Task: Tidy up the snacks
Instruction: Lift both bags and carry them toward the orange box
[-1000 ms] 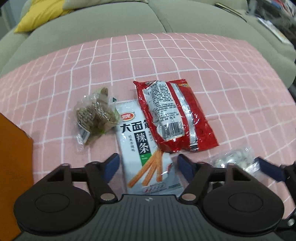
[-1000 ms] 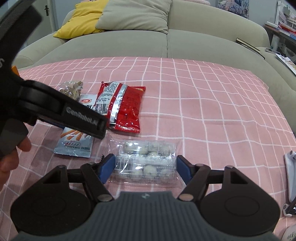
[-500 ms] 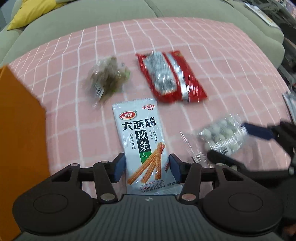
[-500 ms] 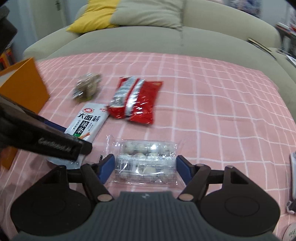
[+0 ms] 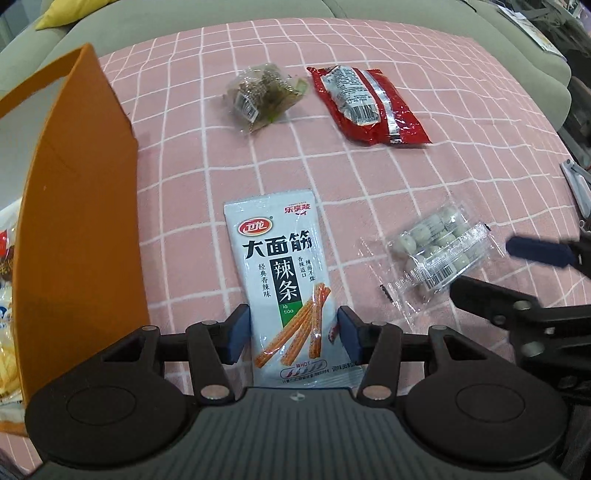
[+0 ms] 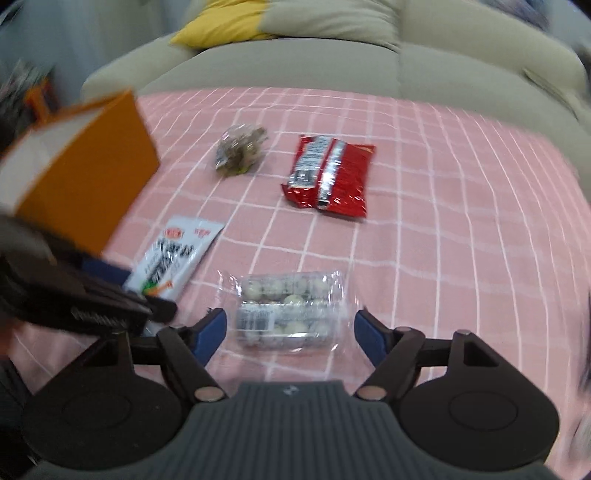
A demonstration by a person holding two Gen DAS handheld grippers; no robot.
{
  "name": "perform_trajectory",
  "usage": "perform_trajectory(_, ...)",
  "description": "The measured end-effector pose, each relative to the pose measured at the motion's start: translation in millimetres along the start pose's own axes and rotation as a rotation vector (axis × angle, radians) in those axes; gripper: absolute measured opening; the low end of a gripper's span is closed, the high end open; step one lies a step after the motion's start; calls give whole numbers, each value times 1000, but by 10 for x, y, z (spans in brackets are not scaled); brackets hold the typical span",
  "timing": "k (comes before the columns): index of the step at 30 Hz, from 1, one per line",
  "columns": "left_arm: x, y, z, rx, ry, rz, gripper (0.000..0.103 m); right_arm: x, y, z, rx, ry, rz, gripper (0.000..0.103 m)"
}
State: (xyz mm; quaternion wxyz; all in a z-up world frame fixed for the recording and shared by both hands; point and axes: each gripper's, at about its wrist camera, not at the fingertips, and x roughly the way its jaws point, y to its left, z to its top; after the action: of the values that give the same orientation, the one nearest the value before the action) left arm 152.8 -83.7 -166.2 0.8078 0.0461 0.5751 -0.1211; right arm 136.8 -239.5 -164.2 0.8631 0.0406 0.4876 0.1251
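My left gripper (image 5: 291, 338) is shut on the bottom of a white spicy-strip packet (image 5: 284, 280) and holds it by the orange box (image 5: 74, 221). My right gripper (image 6: 288, 328) is open, its blue pads either side of a clear pack of white candies (image 6: 288, 310); the pack also shows in the left wrist view (image 5: 439, 254). A red snack bag (image 5: 365, 103) and a small clear bag of brownish snacks (image 5: 262, 94) lie further back on the pink checked cloth. The right wrist view shows the red bag (image 6: 328, 173), the brownish bag (image 6: 240, 147) and the white packet (image 6: 173, 258).
The orange box (image 6: 85, 173) stands at the left with yellow-and-white snack bags (image 5: 5, 295) inside. A grey-green sofa (image 6: 332, 55) with a yellow cushion (image 6: 225, 22) lies behind. A white object (image 5: 576, 184) sits at the right edge.
My left gripper closed on the white packet and drew it back and left, away from the red and brownish bags, towards the orange box. The right gripper stays open around the candy pack.
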Motion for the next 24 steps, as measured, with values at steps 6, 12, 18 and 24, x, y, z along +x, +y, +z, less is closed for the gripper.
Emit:
perform_trajectory(6, -30, 65, -34, -28, -14, -16, 58, 48, -146, -124, 292, 64, 68, 58)
perform_trajectory(12, -28, 121, -1, -51, -19, -24, 58, 254, -285, -7, 429, 84, 110, 59)
perform_trajectory(18, -21, 106, 24, -34, -19, -21, 58, 471, -243, 306, 392, 71, 66, 62)
perform_trajectory(24, 2, 103, 53, -26, -34, -5, 59, 691, 36, 570, 267, 68, -19, 71)
